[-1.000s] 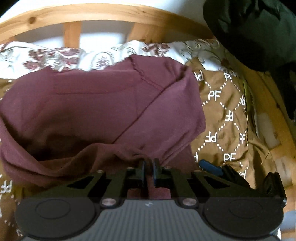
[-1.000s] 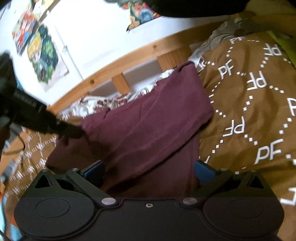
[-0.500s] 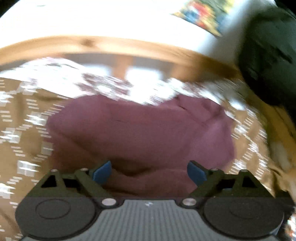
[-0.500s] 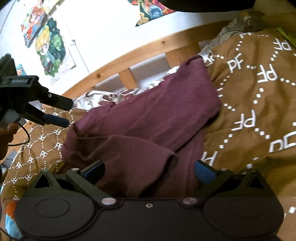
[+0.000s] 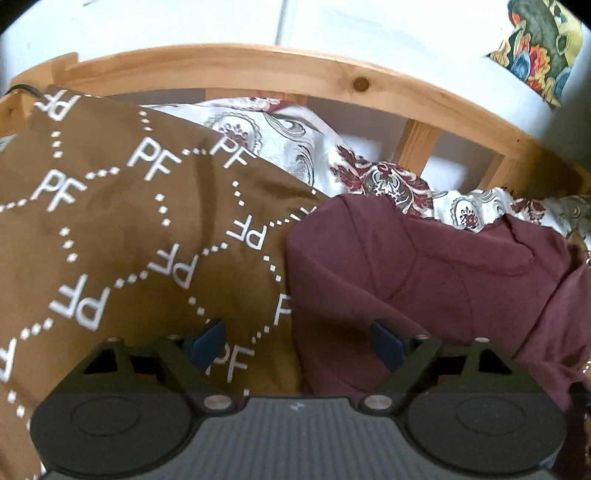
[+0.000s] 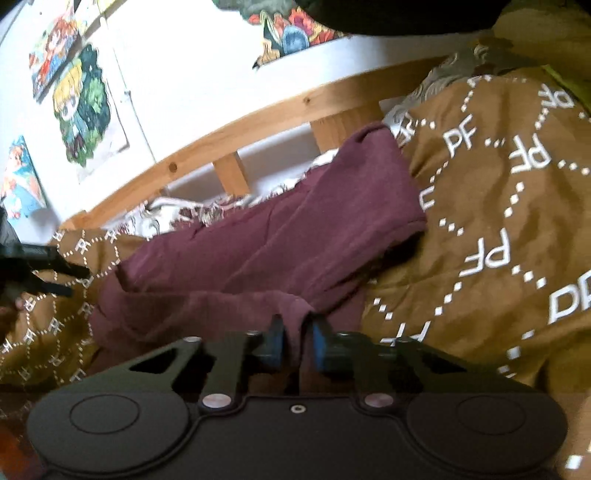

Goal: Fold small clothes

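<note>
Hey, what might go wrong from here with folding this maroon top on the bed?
The right gripper, whose fingers have just closed, pinches only a small bunch of the maroon top, so it may slip out or drag the layers crooked. The open left gripper straddles the top's edge and the brown blanket, so it might catch both.

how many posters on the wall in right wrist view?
4: three clustered upper left, one at top centre, partly cut off. More may be out of frame.
</note>
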The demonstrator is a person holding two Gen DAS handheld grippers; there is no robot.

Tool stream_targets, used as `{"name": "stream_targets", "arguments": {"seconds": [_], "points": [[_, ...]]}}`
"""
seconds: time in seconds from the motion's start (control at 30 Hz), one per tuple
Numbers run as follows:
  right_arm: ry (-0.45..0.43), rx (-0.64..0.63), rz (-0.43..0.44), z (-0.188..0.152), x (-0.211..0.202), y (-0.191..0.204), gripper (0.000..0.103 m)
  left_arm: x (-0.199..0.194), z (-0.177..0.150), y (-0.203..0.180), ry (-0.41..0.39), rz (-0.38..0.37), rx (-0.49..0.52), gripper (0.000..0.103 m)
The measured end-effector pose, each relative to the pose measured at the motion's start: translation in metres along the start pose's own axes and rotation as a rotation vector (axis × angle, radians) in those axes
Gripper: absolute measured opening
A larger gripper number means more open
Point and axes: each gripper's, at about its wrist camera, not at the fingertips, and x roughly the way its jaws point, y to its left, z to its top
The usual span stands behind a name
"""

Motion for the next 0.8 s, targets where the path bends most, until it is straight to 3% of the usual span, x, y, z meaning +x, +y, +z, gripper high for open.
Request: {"name": "stream_targets", "arguments": {"seconds": [0.23,0.3,0.33,0.37,0.43,0.47,0.6,0.63,0.7,0.73,0.77,0.8], "points": [[-0.057,-0.047,0.011,0.007,-0.023,0.005,0.011,0.031,0.010,-0.013,0.002,-0.018,0.009,0.087],[-0.033,-0.034,0.009,0.006,-0.020,-0.001,0.011,0.038,0.013,-0.019,0.001,-0.005,0.012,0.079],[-0.023,-0.023,0.004,0.005,-0.020,-0.005,0.011,0.041,0.014,-0.021,-0.001,-0.001,0.013,0.061],[-0.006,-0.008,0.000,0.004,-0.018,-0.008,0.011,0.044,0.016,-0.024,-0.003,0.002,0.009,0.035],[0.016,0.004,-0.010,0.003,-0.016,-0.012,0.011,0.048,0.017,-0.027,-0.013,0.028,-0.008,0.010],[0.020,0.005,-0.012,0.002,-0.016,-0.013,0.011,0.048,0.017,-0.028,-0.031,0.050,-0.020,0.009],[0.031,-0.009,-0.030,0.001,-0.015,-0.012,0.011,0.046,0.016,-0.028,-0.086,0.056,-0.071,0.009],[0.036,-0.009,-0.035,0.000,-0.015,-0.012,0.011,0.045,0.015,-0.026,-0.077,0.056,-0.086,0.017],[0.050,0.003,-0.040,-0.001,-0.013,-0.014,0.011,0.042,0.014,-0.020,-0.054,0.038,-0.116,0.042],[0.057,0.012,-0.040,-0.001,-0.012,-0.016,0.011,0.037,0.011,-0.016,-0.054,0.025,-0.133,0.063],[0.062,0.023,-0.037,-0.002,-0.011,-0.017,0.011,0.031,0.007,-0.012,-0.070,0.014,-0.145,0.072],[0.065,0.032,-0.035,-0.002,-0.011,-0.019,0.011,0.023,0.001,-0.007,-0.089,0.001,-0.152,0.073]]}}
